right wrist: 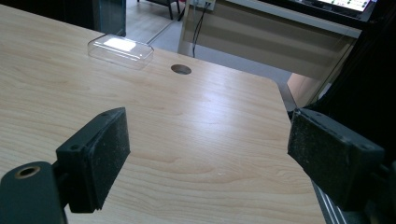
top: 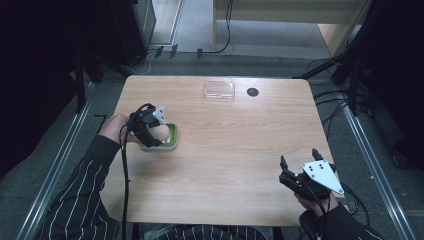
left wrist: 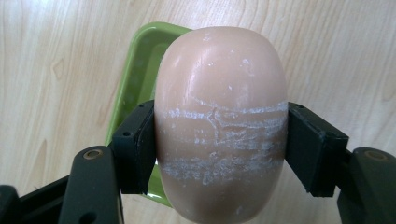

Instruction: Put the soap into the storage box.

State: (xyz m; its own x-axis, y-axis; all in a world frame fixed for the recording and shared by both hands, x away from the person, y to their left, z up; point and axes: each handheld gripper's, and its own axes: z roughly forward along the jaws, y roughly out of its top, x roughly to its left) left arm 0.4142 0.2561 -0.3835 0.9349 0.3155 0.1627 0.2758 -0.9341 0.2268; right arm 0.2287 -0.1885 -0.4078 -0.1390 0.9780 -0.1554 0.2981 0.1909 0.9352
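A pale pink oval soap bar [left wrist: 219, 126], scuffed with white streaks, is clamped between the two black pads of my left gripper [left wrist: 219, 144]. It hangs just over a green soap dish [left wrist: 135, 79]. In the high view the left gripper [top: 150, 131] sits at the table's left, over the green dish [top: 172, 136], with the soap bar [top: 160, 133] peeking out. My right gripper [top: 299, 159] rests near the table's front right corner, jaws wide apart and nothing between them; its pads [right wrist: 100, 154] frame bare wood.
A clear plastic lid [top: 219, 91] lies at the table's far middle, beside a round cable hole [top: 252, 92]; both also appear in the right gripper view, lid [right wrist: 120, 50] and hole [right wrist: 180, 69]. The table edge [right wrist: 299, 154] runs close by the right gripper.
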